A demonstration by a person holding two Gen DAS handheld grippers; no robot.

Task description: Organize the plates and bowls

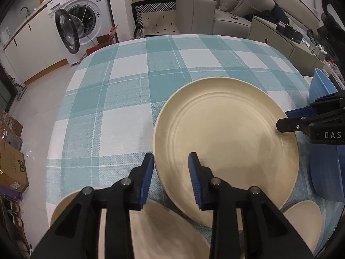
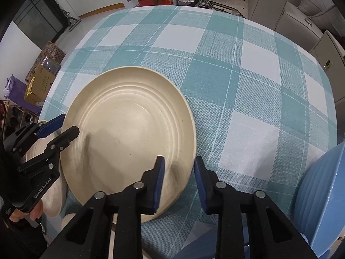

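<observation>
The blue bowl [image 2: 319,196] runs off the right and bottom edges of the right wrist view, so its far rim and base stay unseen; in the left wrist view it sits partly behind the right gripper [image 1: 284,119], whose body is cut by the right edge. A second cream plate [image 1: 163,231] lies mostly hidden beneath the left gripper [image 1: 171,159], and its lower part leaves the frame. A smaller cream dish [image 1: 306,222] at bottom right is cropped by the fisheye rim. The near rim of the large cream plate [image 2: 129,129] disappears behind the right gripper's fingers [image 2: 158,181]. Whether their pads press it cannot be told. A hand [image 2: 32,212] shows only as fingertips at the left edge. Lettering on the cardboard box [image 2: 41,82] is too small to read.
</observation>
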